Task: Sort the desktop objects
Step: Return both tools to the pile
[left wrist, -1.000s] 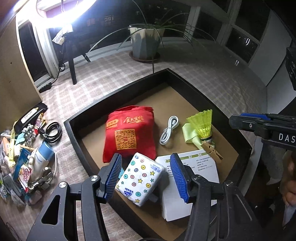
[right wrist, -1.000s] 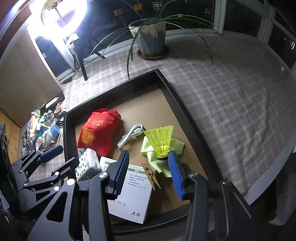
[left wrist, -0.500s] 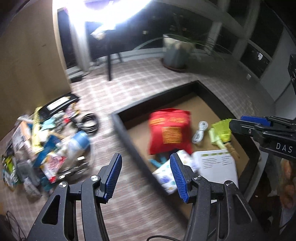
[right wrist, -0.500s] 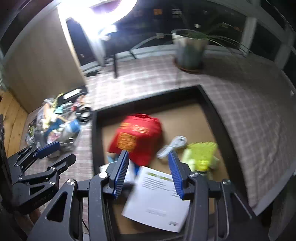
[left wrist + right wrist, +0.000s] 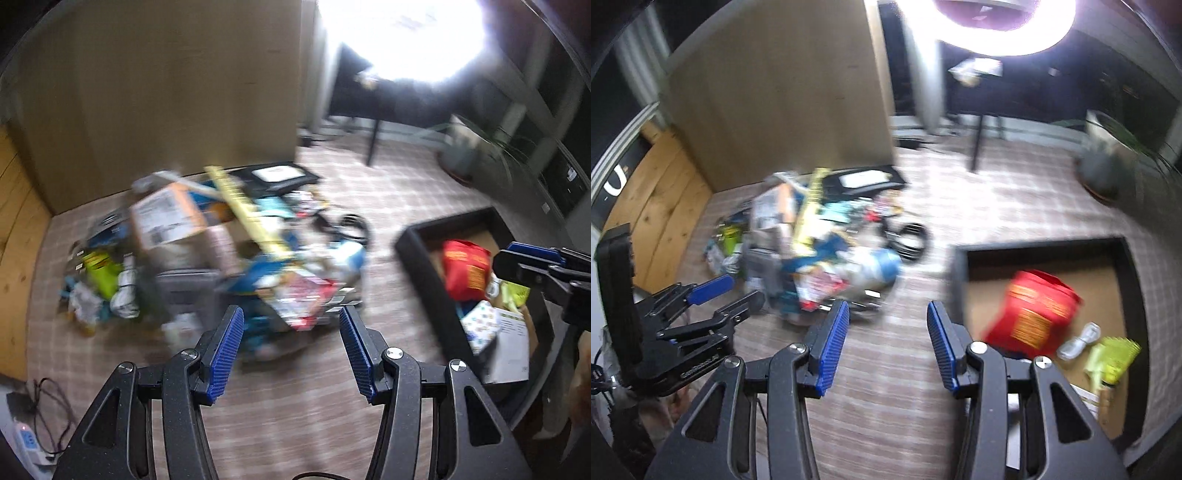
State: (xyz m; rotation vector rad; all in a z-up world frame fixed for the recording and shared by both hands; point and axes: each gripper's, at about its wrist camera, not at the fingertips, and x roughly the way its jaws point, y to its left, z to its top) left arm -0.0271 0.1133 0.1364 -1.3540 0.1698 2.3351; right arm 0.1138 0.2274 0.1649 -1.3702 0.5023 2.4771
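A blurred pile of mixed desk clutter [image 5: 221, 258] lies on the checked tablecloth: boxes, packets, a yellow ruler and a blue-and-white bottle [image 5: 882, 266]. To its right stands a black tray [image 5: 417, 266] holding a red pouch [image 5: 467, 269], a patterned tissue pack [image 5: 480, 326], a white booklet [image 5: 513, 343], a white cable [image 5: 1078, 341] and a yellow shuttlecock [image 5: 1112, 358]. My left gripper [image 5: 291, 325] hangs open above the near edge of the pile, holding nothing. My right gripper [image 5: 886, 314] is open and empty too, over the cloth between pile and tray.
A coiled black cable [image 5: 910, 240] lies behind the pile. A tan board [image 5: 166, 92] walls off the back left. A bright ring light [image 5: 997, 22] glares above, and a potted plant [image 5: 1108, 162] stands far right. A power strip [image 5: 26, 439] sits low on the left.
Both views have swept left, from looking down into the tray to facing the clutter pile. The tray now sits at the right. Neither gripper's opening has changed.
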